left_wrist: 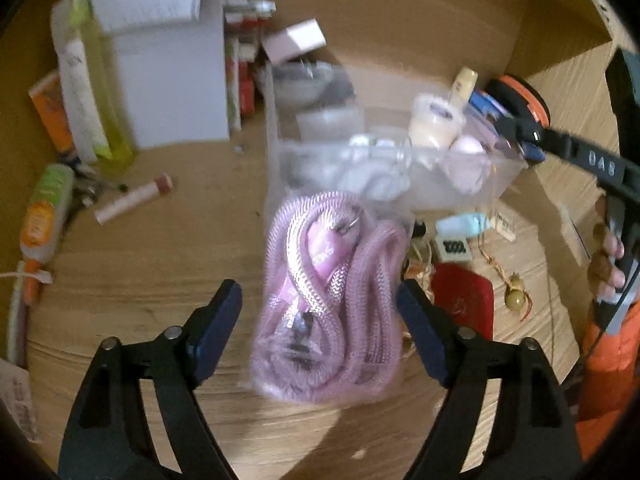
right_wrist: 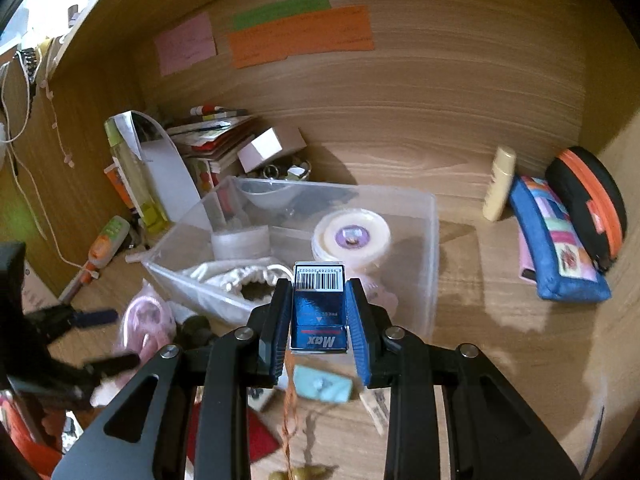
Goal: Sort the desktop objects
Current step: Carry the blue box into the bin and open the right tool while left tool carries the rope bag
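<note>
On the wooden desktop [left_wrist: 140,280], your left gripper [left_wrist: 320,312] stands wide open, its dark blue pads on either side of a clear bag of coiled pink braided cord [left_wrist: 332,300] without touching it. The bag lies just in front of the clear plastic bin [right_wrist: 430,240]. Your right gripper [right_wrist: 318,318] is clamped on a small blue box printed "Max" with a barcode [right_wrist: 319,308], held above the bin's near edge. A round white lidded tub [right_wrist: 351,238] sits inside the bin.
</note>
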`<state>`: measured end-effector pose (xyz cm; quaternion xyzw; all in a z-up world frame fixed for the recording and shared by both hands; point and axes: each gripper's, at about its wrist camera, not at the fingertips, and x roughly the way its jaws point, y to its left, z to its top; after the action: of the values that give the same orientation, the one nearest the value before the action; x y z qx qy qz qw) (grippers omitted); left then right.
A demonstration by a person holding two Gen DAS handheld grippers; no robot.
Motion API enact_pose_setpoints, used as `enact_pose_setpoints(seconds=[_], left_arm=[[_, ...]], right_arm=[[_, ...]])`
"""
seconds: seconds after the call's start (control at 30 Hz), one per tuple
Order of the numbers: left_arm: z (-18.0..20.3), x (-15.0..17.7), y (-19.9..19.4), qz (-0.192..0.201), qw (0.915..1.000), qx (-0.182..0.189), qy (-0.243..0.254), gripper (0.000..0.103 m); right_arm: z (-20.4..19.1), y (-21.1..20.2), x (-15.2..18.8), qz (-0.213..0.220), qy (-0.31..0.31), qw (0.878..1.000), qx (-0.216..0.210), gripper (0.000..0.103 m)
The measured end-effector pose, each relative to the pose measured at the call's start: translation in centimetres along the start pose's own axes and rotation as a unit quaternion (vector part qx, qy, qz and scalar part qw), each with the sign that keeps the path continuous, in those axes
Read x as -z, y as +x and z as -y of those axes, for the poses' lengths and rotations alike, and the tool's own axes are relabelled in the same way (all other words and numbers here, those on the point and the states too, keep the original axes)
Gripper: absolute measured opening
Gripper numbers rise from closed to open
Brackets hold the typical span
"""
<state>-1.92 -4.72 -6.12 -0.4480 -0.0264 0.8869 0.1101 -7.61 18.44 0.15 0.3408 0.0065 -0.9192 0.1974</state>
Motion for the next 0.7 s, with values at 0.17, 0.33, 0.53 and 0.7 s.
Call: enact_pose_setpoints(seconds=[0.17, 0.33, 0.53, 0.7], left_arm=[[-0.2, 0.1, 2.0, -0.029, 0.9995, 0.002, -0.007, 0.092], [-0.4, 0.2, 2.7, -0.033, 0.9993, -0.007, -0.019, 0.089], [-0.9, 1.2, 1.2, -0.006, 0.9992, -0.027, -0.030, 0.066], [-2.5, 1.4, -0.5, 0.011, 0.9976, -0.043, -0.052, 0.065]], right_arm=[[-0.8, 2.0, -1.0, -0.015, -0.012, 1.000, 0.000, 0.025], [-1.6, 3.7, -1.2, -0.034, -0.021, 0.999, -0.010, 0.025], [-2.2, 4.9, -1.2, -0.040, -0.018, 0.999, -0.019, 0.025], [-2.3, 6.1, -0.9, -0.056, -0.013, 0.998, -0.032, 0.025]])
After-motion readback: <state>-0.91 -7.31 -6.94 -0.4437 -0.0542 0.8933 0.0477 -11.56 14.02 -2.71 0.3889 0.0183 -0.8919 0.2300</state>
